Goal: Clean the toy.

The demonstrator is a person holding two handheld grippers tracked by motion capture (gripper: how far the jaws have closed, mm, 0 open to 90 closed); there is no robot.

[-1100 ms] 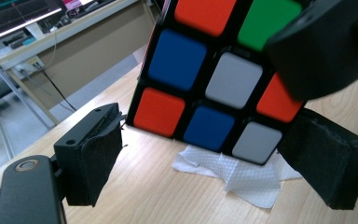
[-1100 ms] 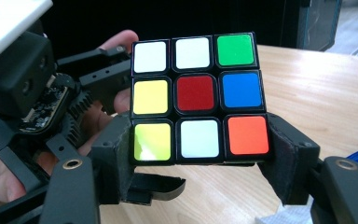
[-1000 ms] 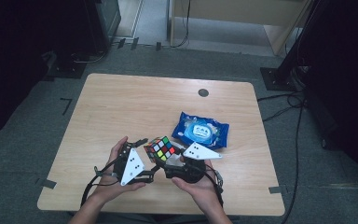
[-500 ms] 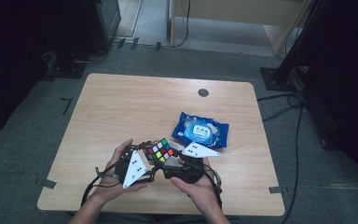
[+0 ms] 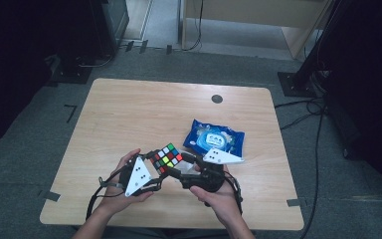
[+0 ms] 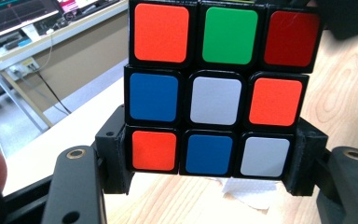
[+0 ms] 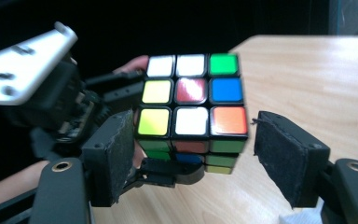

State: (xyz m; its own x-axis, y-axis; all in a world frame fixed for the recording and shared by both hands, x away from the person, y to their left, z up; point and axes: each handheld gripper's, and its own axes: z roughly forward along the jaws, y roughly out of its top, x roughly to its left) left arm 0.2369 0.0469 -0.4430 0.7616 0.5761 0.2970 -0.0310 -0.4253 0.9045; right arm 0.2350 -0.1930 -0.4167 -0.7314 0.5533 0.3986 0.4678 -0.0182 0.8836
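Standing on a grey floor, the table bears a blue packet, while the left gripper clamps the cube above its near edge and the right gripper gapes around it, one pad apart

My high view looks forward and down on the table. Both gripper views face the cube close up, from opposite sides.
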